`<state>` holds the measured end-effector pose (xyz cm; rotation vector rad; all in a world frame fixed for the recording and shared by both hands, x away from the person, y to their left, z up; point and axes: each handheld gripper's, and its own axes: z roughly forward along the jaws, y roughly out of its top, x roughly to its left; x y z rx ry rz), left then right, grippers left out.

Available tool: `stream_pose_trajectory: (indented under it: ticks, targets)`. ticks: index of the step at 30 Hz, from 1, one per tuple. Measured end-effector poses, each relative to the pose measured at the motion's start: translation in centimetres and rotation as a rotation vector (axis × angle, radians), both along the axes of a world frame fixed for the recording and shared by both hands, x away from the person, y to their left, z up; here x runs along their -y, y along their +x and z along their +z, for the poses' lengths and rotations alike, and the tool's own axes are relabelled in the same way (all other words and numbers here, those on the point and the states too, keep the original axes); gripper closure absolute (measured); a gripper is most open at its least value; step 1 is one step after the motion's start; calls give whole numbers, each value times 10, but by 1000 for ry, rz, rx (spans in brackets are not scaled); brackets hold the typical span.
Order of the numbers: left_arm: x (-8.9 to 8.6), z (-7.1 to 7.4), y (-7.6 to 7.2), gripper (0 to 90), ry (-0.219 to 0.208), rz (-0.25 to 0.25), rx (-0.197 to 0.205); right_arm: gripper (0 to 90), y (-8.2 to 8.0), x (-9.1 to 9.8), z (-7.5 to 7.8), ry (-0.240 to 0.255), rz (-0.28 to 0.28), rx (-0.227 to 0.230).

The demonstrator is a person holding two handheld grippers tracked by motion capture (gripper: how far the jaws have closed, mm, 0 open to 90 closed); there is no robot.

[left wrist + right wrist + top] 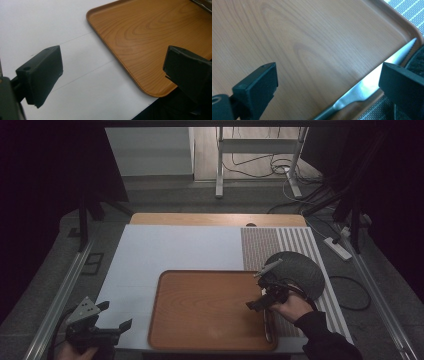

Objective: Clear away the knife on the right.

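Right gripper (325, 82) hovers over the near right part of the wooden tray (165, 320), jaws spread wide with nothing between the pads. Table knife (372, 82) lies just under and ahead of the jaws, flat inside the tray along its right rim, serrated tip toward the far corner, handle toward the person. Knife is apart from both pads; in the high view it reads as a thin bright strip (268, 326) below the right hand (289, 306)

Step in hand, by judgement: knife set down in the tray, grip let go. Next move likely calls for lifting the right gripper straight clear so a pad does not catch the blade, then going for whatever comes next

Left gripper (112, 75) idles at the near left corner of the table, jaws also wide and empty, over the white surface just beside the tray's near left corner

Surroundings: dark round placemat (300, 270) right of the tray, partly under the right gripper; it overlaps a striped placemat (280, 242) running to the far edge. White table cover (175, 247) under everything, a wooden tabletop edge (215, 219) showing beyond. Room is dim; grey floor, metal frame legs (219, 165) and loose cables (255, 170) at the back, a power strip (338, 248) at right
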<state>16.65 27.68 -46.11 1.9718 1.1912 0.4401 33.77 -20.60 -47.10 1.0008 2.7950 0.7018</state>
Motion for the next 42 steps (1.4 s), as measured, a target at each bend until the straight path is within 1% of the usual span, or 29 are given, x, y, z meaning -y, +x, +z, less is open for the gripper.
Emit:
stream_pose_trajectory:
  ticks: [4,12,15,27,35,42]
  targets:
    - [0,0,0,37,-3,2,0,18,-2,3,0,6,-6,6]
    - [0,0,0,37,-5,6,-2,18,-6,10,4,23,-1,54]
    - [0,0,0,37,-8,8,-2,18,-8,12,6,23,0,66]
    - [-1,0,0,37,-11,8,-2,4,-15,21,15,72,-17,120]
    - [-1,0,1,37,-11,9,-3,0,-19,28,18,92,-37,133]
    - [-1,0,1,37,-12,10,-4,0,-23,33,19,97,-55,149]
